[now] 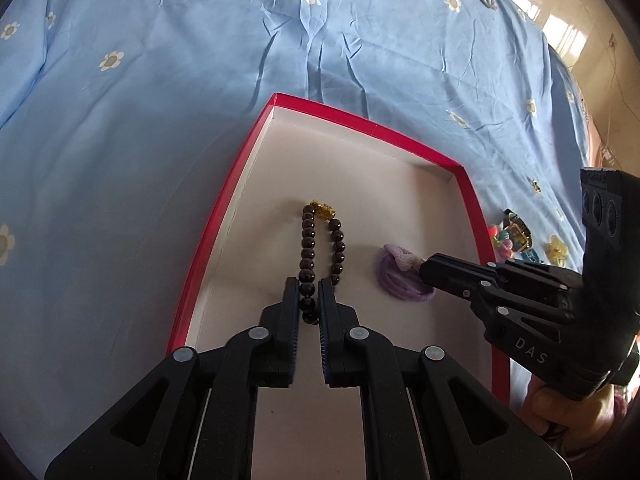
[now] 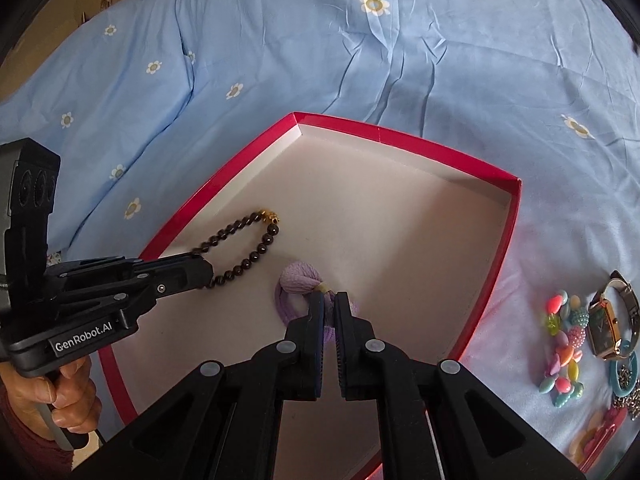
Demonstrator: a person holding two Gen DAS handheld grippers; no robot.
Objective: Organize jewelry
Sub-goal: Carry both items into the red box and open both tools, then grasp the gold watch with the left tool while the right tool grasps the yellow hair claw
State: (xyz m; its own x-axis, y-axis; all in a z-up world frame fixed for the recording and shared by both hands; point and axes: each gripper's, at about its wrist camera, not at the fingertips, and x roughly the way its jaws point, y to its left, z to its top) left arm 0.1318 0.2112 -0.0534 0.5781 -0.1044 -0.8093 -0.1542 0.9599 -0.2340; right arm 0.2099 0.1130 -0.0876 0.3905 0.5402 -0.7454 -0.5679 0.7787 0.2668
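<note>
A shallow red box (image 1: 216,232) with a white floor lies on the bed. My left gripper (image 1: 308,286) is shut on the near end of a dark bead bracelet (image 1: 307,240) with a gold charm. The bracelet's loop stretches away over the box floor. To its right, my right gripper (image 1: 424,270) reaches in from the side onto a purple hair tie (image 1: 396,276). In the right wrist view this right gripper (image 2: 329,298) is shut on the hair tie (image 2: 298,276), which rests on the floor of the box (image 2: 492,280). The left gripper (image 2: 210,272) holds the bracelet (image 2: 260,248) at the left.
A blue sheet (image 1: 160,120) with white flowers surrounds the box. Right of the box lie a square-faced watch (image 2: 606,320), a colourful bead bracelet (image 2: 564,344), a teal ring (image 2: 622,368) and a pink clip (image 2: 600,436). A hand (image 2: 60,392) grips each tool's handle.
</note>
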